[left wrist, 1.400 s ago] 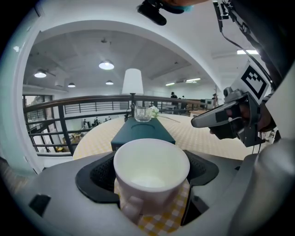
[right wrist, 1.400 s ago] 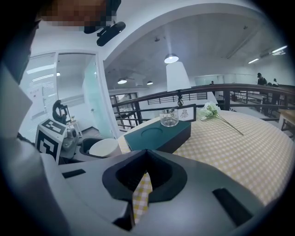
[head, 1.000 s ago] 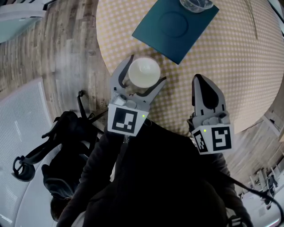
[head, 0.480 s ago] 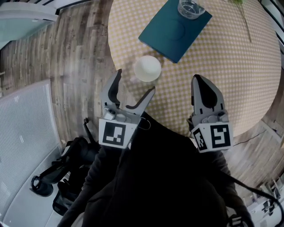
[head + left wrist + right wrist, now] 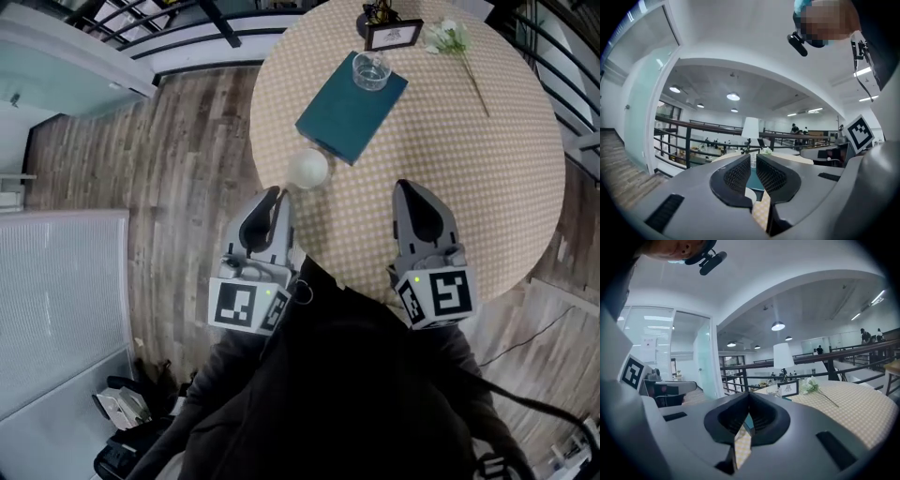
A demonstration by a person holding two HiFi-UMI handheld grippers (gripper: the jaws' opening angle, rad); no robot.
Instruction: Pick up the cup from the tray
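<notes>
— So, where is the cup?

— The white cup (image 5: 307, 170) stands upright on the worktop (image 5: 487, 187), just beside the near corner of the teal tray (image 5: 347, 117) and close to the worktop's edge. It is off the tray, and nothing holds it.

— Then is the job done?

— Mostly, I judge, if that white cup is the one meant, since it is clear of the tray and on its base. A clear glass (image 5: 371, 70) sits at the tray's far end, though, untouched. If that counts as the cup, the whole pick is left to do.

— And your tools?

— My left tool (image 5: 273, 197) hangs just short of the cup without touching it. Its jaws are closing and almost together, with nothing between them. My right tool (image 5: 410, 190) is clenched tight on nothing. It hangs over the near side of the worktop, well apart from cup and tray.

— So both are empty?

— Yes, neither one carries anything.
</notes>
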